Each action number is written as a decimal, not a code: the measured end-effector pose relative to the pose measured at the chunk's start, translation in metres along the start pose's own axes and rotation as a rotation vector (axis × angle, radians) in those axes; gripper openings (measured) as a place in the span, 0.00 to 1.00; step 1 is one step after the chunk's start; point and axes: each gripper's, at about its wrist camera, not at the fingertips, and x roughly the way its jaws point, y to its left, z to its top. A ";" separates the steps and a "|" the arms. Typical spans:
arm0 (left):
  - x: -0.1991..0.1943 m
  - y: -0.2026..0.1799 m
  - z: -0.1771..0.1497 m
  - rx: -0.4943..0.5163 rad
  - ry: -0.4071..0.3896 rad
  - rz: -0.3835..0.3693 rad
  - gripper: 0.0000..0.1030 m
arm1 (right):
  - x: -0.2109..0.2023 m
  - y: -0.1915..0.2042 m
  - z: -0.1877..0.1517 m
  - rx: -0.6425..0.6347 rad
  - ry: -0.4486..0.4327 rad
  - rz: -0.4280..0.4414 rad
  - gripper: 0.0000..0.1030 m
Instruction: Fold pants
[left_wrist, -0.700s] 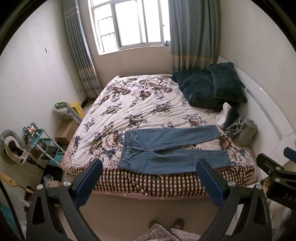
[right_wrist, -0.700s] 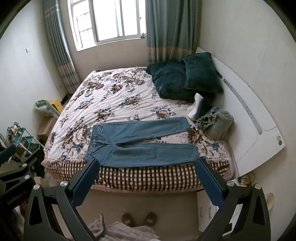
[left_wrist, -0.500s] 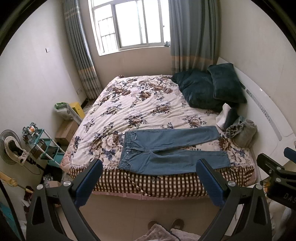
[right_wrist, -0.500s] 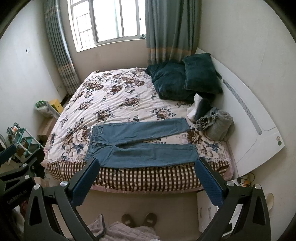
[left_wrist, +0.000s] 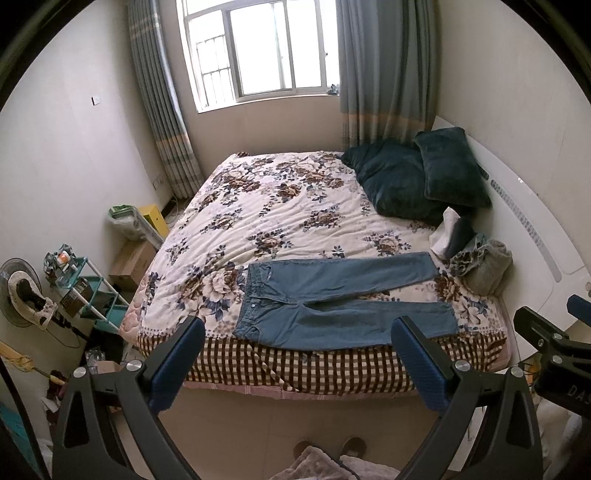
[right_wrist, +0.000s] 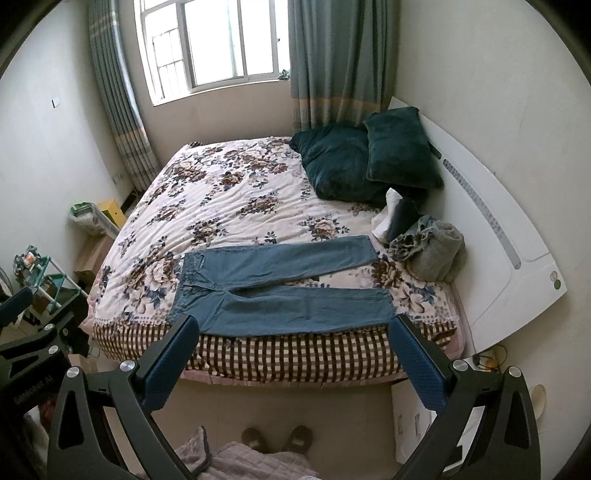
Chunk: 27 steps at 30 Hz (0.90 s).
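Blue jeans (left_wrist: 332, 299) lie spread flat near the front edge of the bed (left_wrist: 258, 206), waist to the left, both legs pointing right and slightly apart; they also show in the right wrist view (right_wrist: 280, 288). My left gripper (left_wrist: 297, 332) is open and empty, held above the floor in front of the bed, well short of the jeans. My right gripper (right_wrist: 293, 330) is likewise open and empty, to the right of the left one. The right gripper's body shows at the right edge of the left wrist view (left_wrist: 554, 350).
Dark green pillows (left_wrist: 417, 177) and a heap of grey clothes (left_wrist: 484, 266) sit at the bed's right by the white headboard (left_wrist: 535, 236). A teal shelf rack (left_wrist: 85, 291) and boxes stand left of the bed. Slippers (right_wrist: 277, 437) lie on the floor below.
Both views have shifted only slightly; the bed sits a touch lower in frame. The jeans have not moved and both grippers stay open.
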 end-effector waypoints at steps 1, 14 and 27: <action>0.000 0.000 0.000 0.000 -0.002 -0.001 1.00 | -0.001 0.000 -0.001 0.000 0.000 -0.001 1.00; -0.005 -0.005 0.006 -0.033 -0.060 -0.020 1.00 | -0.001 -0.006 -0.002 -0.002 0.005 0.005 1.00; 0.047 -0.021 0.013 -0.122 -0.091 0.073 1.00 | 0.033 -0.033 0.008 -0.002 -0.020 -0.011 1.00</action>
